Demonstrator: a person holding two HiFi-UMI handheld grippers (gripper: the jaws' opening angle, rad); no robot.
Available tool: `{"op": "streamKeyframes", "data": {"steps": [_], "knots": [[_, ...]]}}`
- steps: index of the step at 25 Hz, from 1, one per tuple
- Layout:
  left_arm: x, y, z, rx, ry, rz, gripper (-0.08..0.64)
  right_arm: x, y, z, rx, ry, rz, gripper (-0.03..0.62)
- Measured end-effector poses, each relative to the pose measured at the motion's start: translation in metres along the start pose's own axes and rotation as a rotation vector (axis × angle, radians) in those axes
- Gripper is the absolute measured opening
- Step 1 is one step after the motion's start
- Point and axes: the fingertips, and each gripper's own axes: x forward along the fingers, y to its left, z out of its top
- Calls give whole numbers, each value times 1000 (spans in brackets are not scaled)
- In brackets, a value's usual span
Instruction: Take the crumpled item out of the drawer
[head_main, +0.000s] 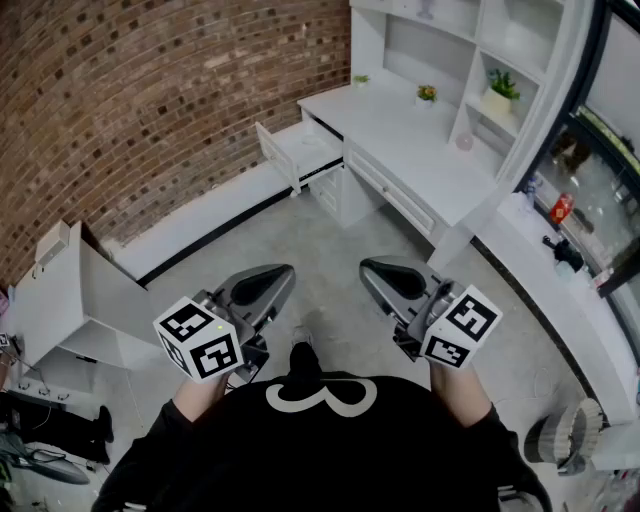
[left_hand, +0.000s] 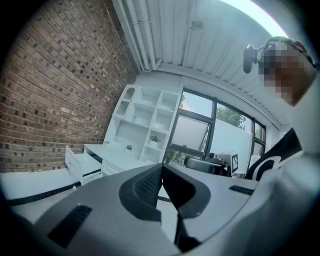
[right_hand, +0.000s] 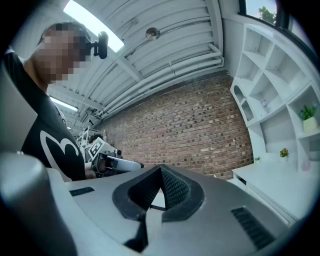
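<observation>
Both grippers are held close to my body, far back from the white desk (head_main: 400, 130). In the head view my left gripper (head_main: 280, 272) and right gripper (head_main: 372, 266) point forward side by side over the grey floor. Each one's jaws meet at the tips with nothing between them, as the left gripper (left_hand: 161, 166) and the right gripper (right_hand: 161, 167) also show in their own views. The desk's drawer (head_main: 300, 148) stands pulled out at the far left end, also seen small as the drawer (left_hand: 77, 162). No crumpled item shows from here.
A brick wall (head_main: 150, 90) runs along the left. White shelves (head_main: 470, 50) with small potted plants (head_main: 500, 90) rise behind the desk. A low white cabinet (head_main: 70, 300) stands at the left, a window counter (head_main: 560, 260) at the right, a round bin (head_main: 570, 435) at the lower right.
</observation>
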Motion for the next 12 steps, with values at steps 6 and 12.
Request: {"op": "streamKeyframes", "data": {"steps": [6, 12], "knots": [[0, -7, -4, 1, -1, -4, 3, -5, 8, 3, -40, 4, 15, 8], [-1, -9, -3, -6, -4, -2, 3, -6, 9, 7, 6, 2, 11, 8]]}}
